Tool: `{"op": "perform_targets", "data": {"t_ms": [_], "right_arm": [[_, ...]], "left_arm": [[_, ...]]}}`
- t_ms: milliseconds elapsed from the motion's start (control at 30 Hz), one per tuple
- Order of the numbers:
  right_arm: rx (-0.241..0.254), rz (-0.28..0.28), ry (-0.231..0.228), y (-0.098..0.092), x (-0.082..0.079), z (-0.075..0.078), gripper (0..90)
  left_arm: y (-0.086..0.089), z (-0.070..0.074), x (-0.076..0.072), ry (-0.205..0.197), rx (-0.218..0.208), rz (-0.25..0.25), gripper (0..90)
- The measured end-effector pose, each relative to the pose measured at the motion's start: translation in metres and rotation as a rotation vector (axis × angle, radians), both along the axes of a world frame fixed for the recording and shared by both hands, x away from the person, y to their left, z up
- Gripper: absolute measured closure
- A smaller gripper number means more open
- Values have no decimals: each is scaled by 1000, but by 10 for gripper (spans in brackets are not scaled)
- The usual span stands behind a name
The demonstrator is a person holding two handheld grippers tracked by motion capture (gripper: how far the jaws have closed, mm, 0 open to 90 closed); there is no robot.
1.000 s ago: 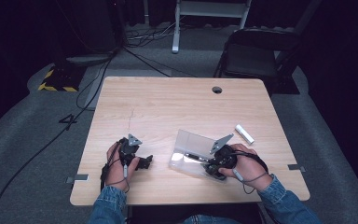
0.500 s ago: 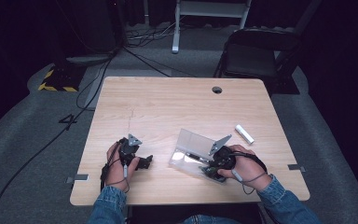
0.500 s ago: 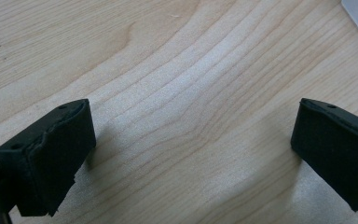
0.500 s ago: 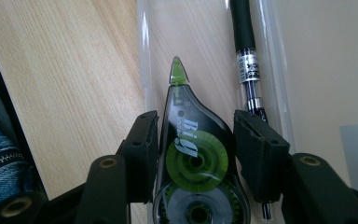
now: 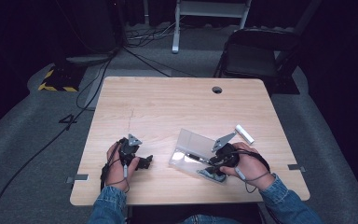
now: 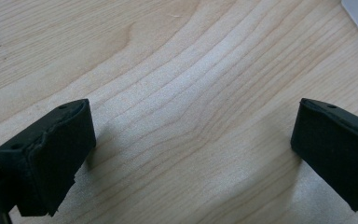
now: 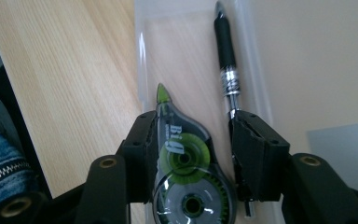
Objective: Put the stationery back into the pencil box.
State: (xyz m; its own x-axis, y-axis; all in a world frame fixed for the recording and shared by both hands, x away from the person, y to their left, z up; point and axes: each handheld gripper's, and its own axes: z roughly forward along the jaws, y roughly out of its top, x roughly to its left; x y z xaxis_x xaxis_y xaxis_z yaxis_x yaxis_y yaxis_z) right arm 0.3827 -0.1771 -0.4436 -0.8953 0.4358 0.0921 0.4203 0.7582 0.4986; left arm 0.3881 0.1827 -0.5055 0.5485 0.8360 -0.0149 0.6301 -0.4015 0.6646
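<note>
The pale wooden bench (image 5: 168, 107) sits brightly lit from above while the room around stays dark. Soft shadows lie beneath the black padded jaws, whose near edges blur; the clear plastic tray (image 7: 191, 56) glares faintly.

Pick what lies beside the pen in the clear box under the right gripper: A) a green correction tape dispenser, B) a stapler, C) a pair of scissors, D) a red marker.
A: the right gripper view shows a green correction tape dispenser lying next to the pen inside the clear box, between the jaws of the right gripper.
</note>
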Motion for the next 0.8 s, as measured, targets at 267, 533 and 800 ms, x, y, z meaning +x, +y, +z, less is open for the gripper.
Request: {"op": "perform_targets", "data": {"t_ms": [267, 533, 800], "right_arm": [[95, -47, -88, -12, 3, 19, 518], [169, -111, -153, -29, 10, 32, 506], [192, -238, -243, -57, 23, 43, 458]], "left_arm": [[0, 0, 0, 0, 0, 0, 2], [0, 0, 0, 0, 0, 0, 2], [0, 0, 0, -2, 4, -1, 2]]}}
